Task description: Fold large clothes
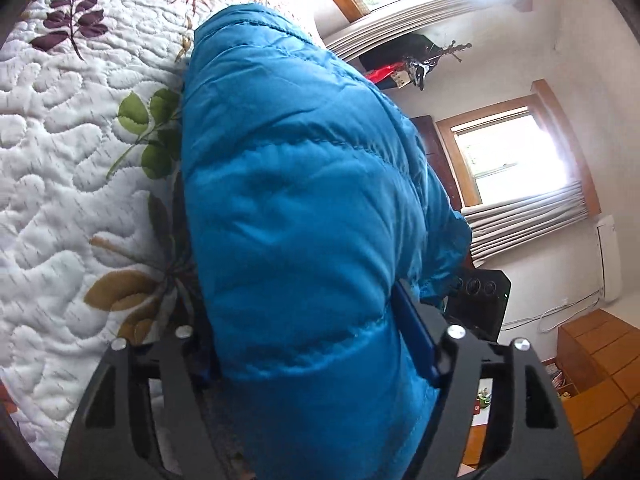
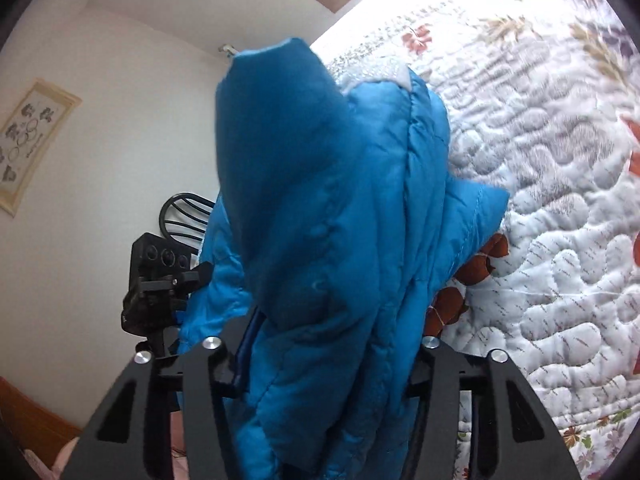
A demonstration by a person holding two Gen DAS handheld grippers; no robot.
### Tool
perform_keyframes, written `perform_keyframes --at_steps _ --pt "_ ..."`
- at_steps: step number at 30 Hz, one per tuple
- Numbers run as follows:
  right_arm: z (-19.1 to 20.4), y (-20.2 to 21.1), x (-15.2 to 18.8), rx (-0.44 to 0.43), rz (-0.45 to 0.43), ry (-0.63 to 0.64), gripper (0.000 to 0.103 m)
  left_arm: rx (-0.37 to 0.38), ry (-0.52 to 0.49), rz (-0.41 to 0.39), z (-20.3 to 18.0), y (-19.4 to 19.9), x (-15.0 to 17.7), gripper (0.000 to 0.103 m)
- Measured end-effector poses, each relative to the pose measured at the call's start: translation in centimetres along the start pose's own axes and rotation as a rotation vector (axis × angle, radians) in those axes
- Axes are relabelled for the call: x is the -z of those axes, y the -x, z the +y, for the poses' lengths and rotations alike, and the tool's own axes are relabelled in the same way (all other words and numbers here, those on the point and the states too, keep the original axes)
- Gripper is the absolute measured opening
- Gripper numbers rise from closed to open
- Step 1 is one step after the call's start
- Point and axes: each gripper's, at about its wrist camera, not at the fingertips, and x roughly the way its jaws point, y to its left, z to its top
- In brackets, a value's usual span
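A puffy blue jacket (image 1: pixel 304 184) fills the left wrist view, bunched and hanging over a white floral quilt (image 1: pixel 72 152). My left gripper (image 1: pixel 312 344) is shut on a thick quilted fold that bulges between both fingers. In the right wrist view the same blue jacket (image 2: pixel 320 208) stands up in front of the lens, collar end uppermost. My right gripper (image 2: pixel 328 356) is shut on its gathered layers. Each view shows the other gripper's black body beside the cloth: the right gripper (image 1: pixel 476 300) and the left gripper (image 2: pixel 160 280).
The quilted bed (image 2: pixel 540 200) lies under and beside the jacket. Two windows (image 1: pixel 512 152) with a radiator below are at the right, and a wooden dresser (image 1: pixel 592 352) is lower right. A dark chair (image 2: pixel 188 216) and a wall picture (image 2: pixel 28 140) are at the left.
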Motion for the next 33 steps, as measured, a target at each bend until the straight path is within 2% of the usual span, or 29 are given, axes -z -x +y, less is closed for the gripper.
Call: perform_keyframes --at_steps 4,9,17,24,27,30,33 --pt "3.1 -0.1 -0.1 -0.016 -0.037 0.067 0.046 0.019 -0.019 -0.047 -0.6 1.9 -0.2 0.067" --pt "6.8 -3.1 -1.8 -0.037 -0.031 0.123 0.046 -0.011 -0.054 -0.126 -0.9 5.6 -1.7 0.067" --pt "10.2 -11.1 -4.3 -0.062 0.075 0.165 0.046 -0.094 0.024 -0.225 3.3 11.6 -2.7 0.067" --pt "14.5 -18.2 -5.1 -0.11 0.205 0.252 0.046 -0.161 0.09 -0.35 6.2 17.2 -0.3 0.067" --pt "13.6 -20.5 -5.3 -0.112 0.233 0.24 0.047 -0.195 0.101 -0.364 7.8 18.2 -0.1 0.067" --pt "12.4 -21.6 -5.3 -0.137 0.236 0.197 0.054 -0.189 0.124 -0.348 9.9 18.4 -0.5 0.074" --pt "11.1 -21.8 -5.8 -0.119 0.231 0.162 0.071 -0.233 0.098 -0.351 9.7 18.6 -0.8 0.085"
